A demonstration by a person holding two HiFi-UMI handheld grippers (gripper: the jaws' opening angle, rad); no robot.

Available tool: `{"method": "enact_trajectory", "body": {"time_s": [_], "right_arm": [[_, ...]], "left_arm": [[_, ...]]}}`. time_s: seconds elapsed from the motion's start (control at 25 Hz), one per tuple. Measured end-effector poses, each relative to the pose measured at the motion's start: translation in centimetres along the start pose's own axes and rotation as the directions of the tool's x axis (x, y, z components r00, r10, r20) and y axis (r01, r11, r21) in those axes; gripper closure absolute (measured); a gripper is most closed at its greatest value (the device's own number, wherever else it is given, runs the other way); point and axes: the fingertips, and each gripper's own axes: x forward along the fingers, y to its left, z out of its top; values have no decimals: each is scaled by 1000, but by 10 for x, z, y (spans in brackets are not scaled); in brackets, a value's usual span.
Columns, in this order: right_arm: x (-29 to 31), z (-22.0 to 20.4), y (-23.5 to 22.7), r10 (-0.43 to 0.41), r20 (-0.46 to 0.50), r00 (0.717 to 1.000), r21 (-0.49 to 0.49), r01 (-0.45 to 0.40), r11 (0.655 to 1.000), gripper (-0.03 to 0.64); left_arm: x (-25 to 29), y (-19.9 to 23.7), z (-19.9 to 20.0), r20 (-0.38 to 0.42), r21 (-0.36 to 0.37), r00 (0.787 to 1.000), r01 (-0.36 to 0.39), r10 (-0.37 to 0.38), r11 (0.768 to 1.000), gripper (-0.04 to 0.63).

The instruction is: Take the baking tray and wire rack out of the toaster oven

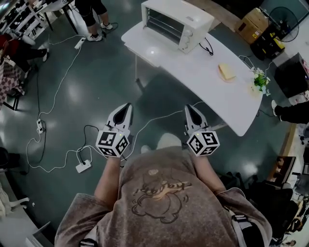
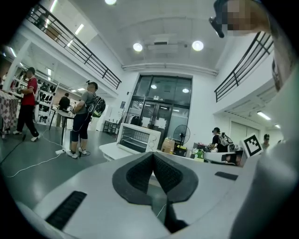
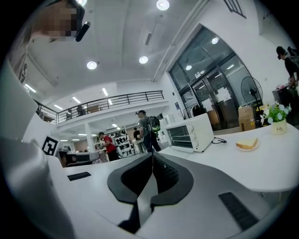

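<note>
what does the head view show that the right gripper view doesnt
Head view only: the floor cables, the power strip and the person's shirt.
Right gripper view only: the ceiling lights and the balcony railing.
Both: the oven on the table, the bread, the flowers and the right claw, shut with nothing in it.

Toaster oven (image 1: 176,23) interior too small, indistinct
</note>
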Motion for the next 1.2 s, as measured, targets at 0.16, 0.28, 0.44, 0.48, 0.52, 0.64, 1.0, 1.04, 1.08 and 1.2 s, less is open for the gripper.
{"method": "enact_trajectory", "body": {"time_s": [0.16, 0.28, 0.44, 0.48, 0.52, 0.64, 1.0, 1.04, 1.08, 1.2], "right_arm": [[14, -6, 2, -21, -20, 1000, -3, 21, 1000, 615], [34, -6, 1, -29, -23, 999, -7, 29, 1000, 615], [72, 3, -4, -28, -12, 1000, -34, 28, 999, 615], [82, 5, -6, -26, -11, 1000, -40, 26, 999, 615], [91, 7, -8, -24, -12, 1000, -41, 24, 999, 615], [122, 10, -17, -19, -23, 1000, -40, 18, 999, 615], [206, 28, -52, -14, -63, 998, -23, 13, 1000, 615], [214, 31, -56, -11, -65, 998, -23, 9, 1000, 615], [222, 33, -61, -7, -65, 998, -21, 6, 1000, 615], [246, 40, -74, 3, -68, 998, -14, -4, 1000, 615]], "left_arm": [[13, 12, 2, 1, -13, 1000, 18, -18, 1000, 592], [27, 24, 5, 4, -20, 1000, 26, -26, 999, 592], [55, 43, 13, 9, -11, 999, 38, -38, 999, 592], [62, 48, 15, 8, -11, 999, 41, -41, 999, 592], [70, 53, 17, 7, -14, 999, 43, -42, 999, 592], [95, 69, 22, 0, -28, 999, 43, -43, 999, 592], [179, 103, 37, -42, -61, 998, 50, -53, 997, 592], [189, 106, 39, -46, -61, 997, 51, -54, 997, 592], [199, 108, 41, -50, -60, 997, 52, -55, 997, 592], [227, 116, 49, -51, -49, 997, 54, -57, 997, 592]]}}
